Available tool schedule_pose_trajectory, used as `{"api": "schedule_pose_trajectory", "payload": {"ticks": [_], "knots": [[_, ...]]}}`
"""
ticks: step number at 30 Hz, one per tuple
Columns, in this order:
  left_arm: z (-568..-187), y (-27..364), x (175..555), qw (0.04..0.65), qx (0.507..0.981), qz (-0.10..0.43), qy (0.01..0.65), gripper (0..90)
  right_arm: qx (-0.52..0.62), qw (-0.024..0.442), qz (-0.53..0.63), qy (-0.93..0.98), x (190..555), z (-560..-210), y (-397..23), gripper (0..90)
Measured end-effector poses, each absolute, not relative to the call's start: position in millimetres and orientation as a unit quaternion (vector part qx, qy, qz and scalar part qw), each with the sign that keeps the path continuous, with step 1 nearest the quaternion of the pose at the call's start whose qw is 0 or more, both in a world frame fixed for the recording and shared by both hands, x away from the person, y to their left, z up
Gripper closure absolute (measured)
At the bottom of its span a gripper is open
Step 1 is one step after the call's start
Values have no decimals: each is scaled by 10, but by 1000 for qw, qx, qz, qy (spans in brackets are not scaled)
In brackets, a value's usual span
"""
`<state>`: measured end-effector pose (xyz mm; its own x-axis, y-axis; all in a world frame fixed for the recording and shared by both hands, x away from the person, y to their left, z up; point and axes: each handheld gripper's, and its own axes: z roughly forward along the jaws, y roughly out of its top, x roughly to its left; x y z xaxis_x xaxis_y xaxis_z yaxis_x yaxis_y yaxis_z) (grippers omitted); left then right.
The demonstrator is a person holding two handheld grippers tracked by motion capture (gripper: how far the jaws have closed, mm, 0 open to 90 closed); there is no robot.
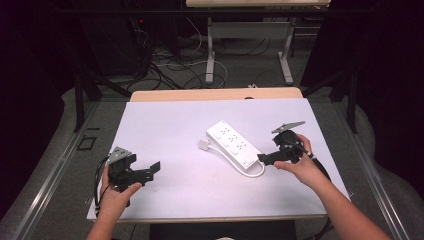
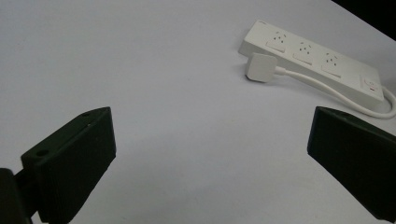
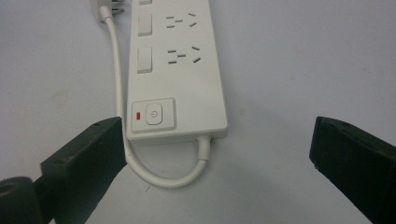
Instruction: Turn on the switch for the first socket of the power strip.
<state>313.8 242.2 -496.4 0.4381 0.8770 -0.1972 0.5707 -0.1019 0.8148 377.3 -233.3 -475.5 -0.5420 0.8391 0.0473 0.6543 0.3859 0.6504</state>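
A white power strip [image 1: 231, 141] lies slantwise on the white table top [image 1: 165, 120], right of centre. Its cable [image 1: 253, 173] loops out of the near end and runs back along the strip to a white plug [image 1: 204, 145] lying flat beside it. My right gripper [image 1: 266, 159] stands open at the strip's near end; in the right gripper view the switch end [image 3: 154, 114] and the cable loop [image 3: 163, 179] sit between the spread jaws of the right gripper [image 3: 219, 158], untouched. My left gripper [image 1: 151, 171] is open and empty at the front left, aimed at the strip [image 2: 317, 60] and plug [image 2: 259, 67].
The wooden table edge [image 1: 215, 94] shows beyond the white sheet. Behind it stand the legs of another table [image 1: 210, 60] among loose cables on the floor [image 1: 165, 65]. Metal rails run along both sides of the table.
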Motion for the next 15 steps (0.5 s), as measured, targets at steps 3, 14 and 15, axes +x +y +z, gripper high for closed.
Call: {"api": "schedule_pose_trajectory", "payload": {"ticks": [3,14,15], "knots": [[-4965,2423,3138,445,721,173,502,11,456,146,315,820,3793,-4714,-2311,45],[-4968,2413,3139,447,720,174,502,11,453,148,309,823,3870,-4601,-2206,67],[-4964,2415,3138,445,722,171,501,11,452,147,309,824,3876,-4596,-2194,68]]}}
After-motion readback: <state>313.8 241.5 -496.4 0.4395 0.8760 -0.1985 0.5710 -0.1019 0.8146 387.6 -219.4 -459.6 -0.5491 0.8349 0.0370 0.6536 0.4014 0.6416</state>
